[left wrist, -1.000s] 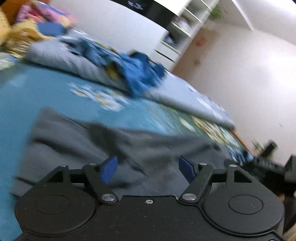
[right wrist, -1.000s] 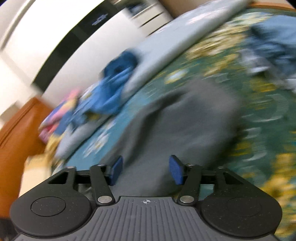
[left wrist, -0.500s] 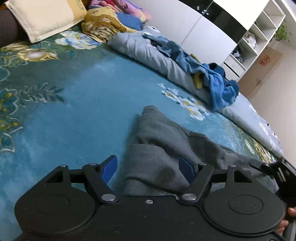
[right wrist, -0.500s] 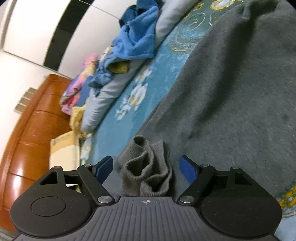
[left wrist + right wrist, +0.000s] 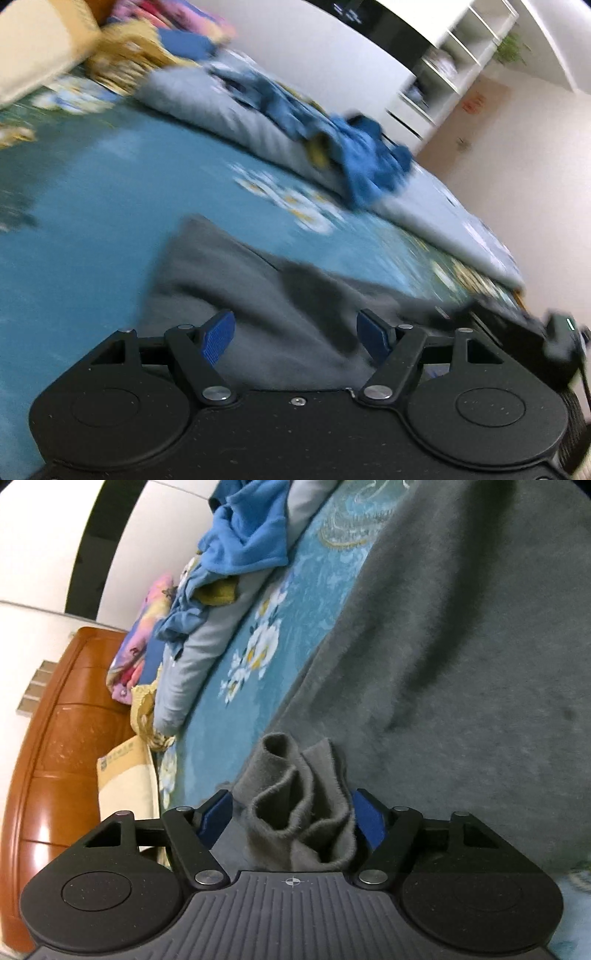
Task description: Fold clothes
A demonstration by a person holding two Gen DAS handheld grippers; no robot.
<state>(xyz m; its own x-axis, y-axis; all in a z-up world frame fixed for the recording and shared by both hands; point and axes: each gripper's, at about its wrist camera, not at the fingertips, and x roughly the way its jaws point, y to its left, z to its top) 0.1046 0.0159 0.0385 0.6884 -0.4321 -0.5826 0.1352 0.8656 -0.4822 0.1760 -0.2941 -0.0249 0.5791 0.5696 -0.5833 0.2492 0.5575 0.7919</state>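
We have a grey sweater (image 5: pixel 461 657) spread on the bed (image 5: pixel 92 206), lying on the teal flowered cover well short of the rolled grey quilt (image 5: pixel 236 110) and the blue clothes (image 5: pixel 247 539) heaped on that quilt.

Our right claw (image 5: pixel 291 819) stands wide, its blue pads either side of a bunched, curled edge of the sweater; one pad looks to touch the cloth, but nothing is pinched. Our left claw (image 5: pixel 295 336) is also wide, hovering over the sweater's near part, and that view is blurred, so we cannot tell whether a pad touches cloth.

The step in hand, as we judge it, is taking hold for a fold. To do it well we should:
- push the right claw further in so the whole bunched edge sits between the pads before closing, not just the outer curl;
- settle the left claw on a matching edge of the sweater;
- lift both together and keep the cloth taut, so the fold lands flat on the sweater's body rather than dragging the cover.
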